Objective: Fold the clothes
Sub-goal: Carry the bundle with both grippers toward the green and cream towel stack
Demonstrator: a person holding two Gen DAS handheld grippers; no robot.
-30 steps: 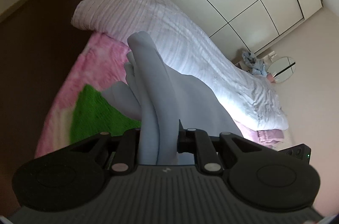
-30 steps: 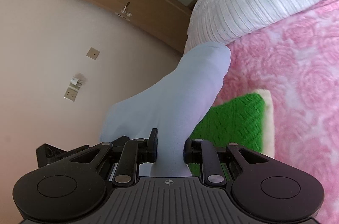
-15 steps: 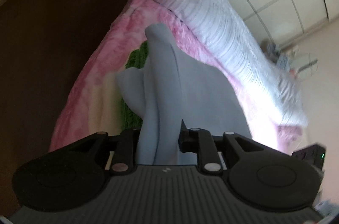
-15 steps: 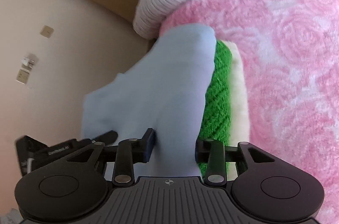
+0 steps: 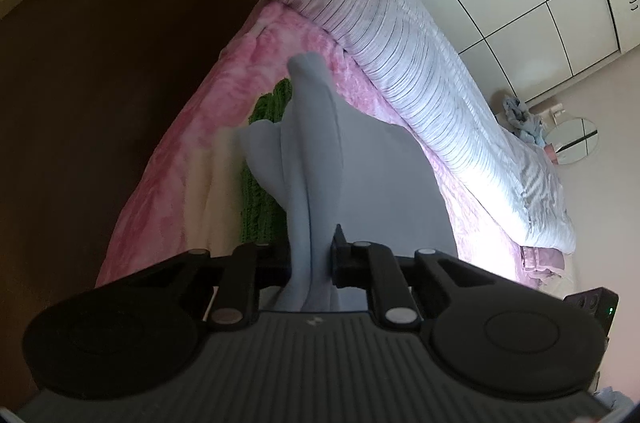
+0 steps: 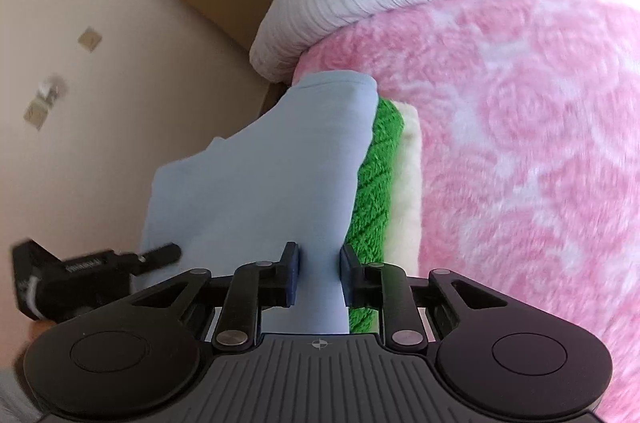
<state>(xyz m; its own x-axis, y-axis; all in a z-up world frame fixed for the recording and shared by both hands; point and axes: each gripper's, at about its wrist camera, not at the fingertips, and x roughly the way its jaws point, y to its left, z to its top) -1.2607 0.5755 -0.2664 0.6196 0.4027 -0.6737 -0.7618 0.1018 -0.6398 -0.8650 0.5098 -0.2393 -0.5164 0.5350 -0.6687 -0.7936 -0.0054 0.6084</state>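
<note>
- My left claw (image 5: 310, 263) has a bunched fold of the light blue garment (image 5: 320, 159) between its fingers; the jaws are closing, and the pads press the cloth on both sides.
- My right claw (image 6: 319, 277) has another part of the same light blue garment (image 6: 260, 183) between its fingers; its jaws are also closing, with a narrow strip of cloth pinched between the blue-edged pads.
- The garment hangs between the two claws, above the pink rose-patterned blanket (image 6: 520, 143) that covers the bed. One end of the cloth stands up in a rounded peak ahead of the left claw.
- A green knitted item (image 6: 376, 183) lies on the blanket directly beneath the garment, touching it along the garment's right edge in the right wrist view.
- A cream-coloured strip (image 6: 408, 175) lies just beside the green item, on the side away from the garment.
- A white striped duvet (image 5: 400, 63) is rolled up along the far side of the blanket.
- In the right wrist view the left claw's body (image 6: 80, 275) shows just beside the garment's lower left corner.
</note>
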